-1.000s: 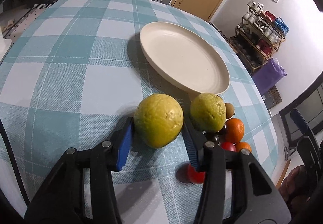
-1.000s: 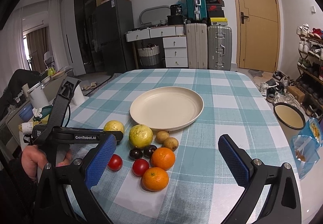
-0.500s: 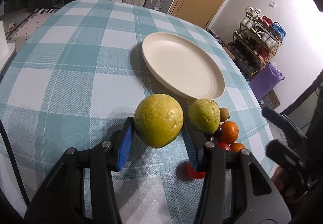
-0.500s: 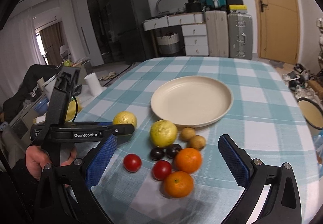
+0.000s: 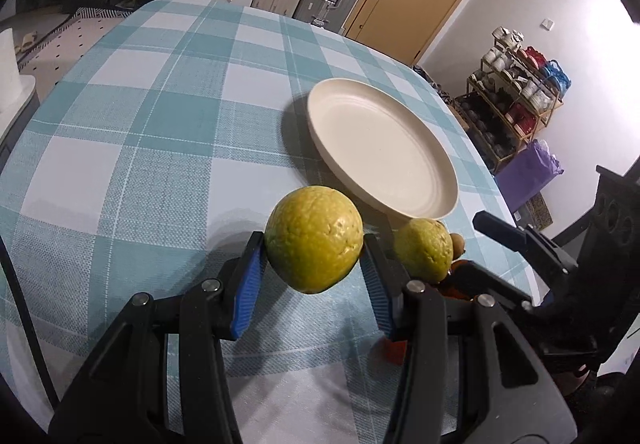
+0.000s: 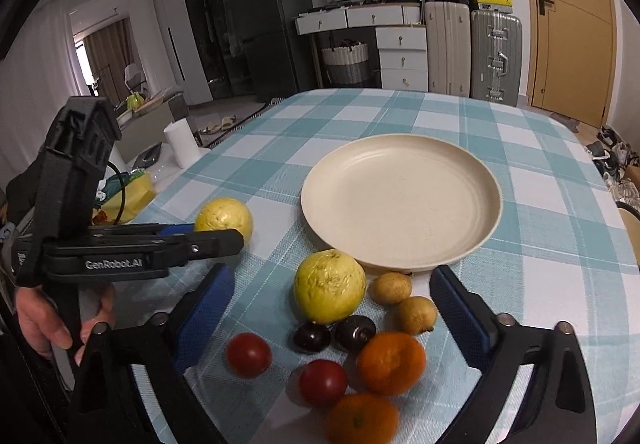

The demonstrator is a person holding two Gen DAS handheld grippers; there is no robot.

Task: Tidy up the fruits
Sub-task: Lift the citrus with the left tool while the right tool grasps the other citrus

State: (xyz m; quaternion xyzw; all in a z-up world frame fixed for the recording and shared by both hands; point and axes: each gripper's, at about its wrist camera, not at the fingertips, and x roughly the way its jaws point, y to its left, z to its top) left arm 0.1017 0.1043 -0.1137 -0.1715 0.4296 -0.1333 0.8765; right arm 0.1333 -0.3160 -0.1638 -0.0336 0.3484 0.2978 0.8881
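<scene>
the left gripper (image 5: pixel 314 276) still clamps the yellow-green guava (image 5: pixel 315 238) between its blue pads, and the fruit now hangs clear of the checked tablecloth (image 5: pixel 168 132), higher than a second ago, near the left side of the cream plate (image 5: pixel 400 184). the second guava (image 6: pixel 330 286) stays on the cloth touching the plate's near rim, with two brown kiwis (image 6: pixel 390 288) to its right. the right gripper (image 6: pixel 332 314) has come closer over the pile, jaws wide open and holding nothing, with two dark plums (image 6: pixel 312 338), the tomatoes (image 6: pixel 248 354) and oranges (image 6: pixel 390 362) between them.
</scene>
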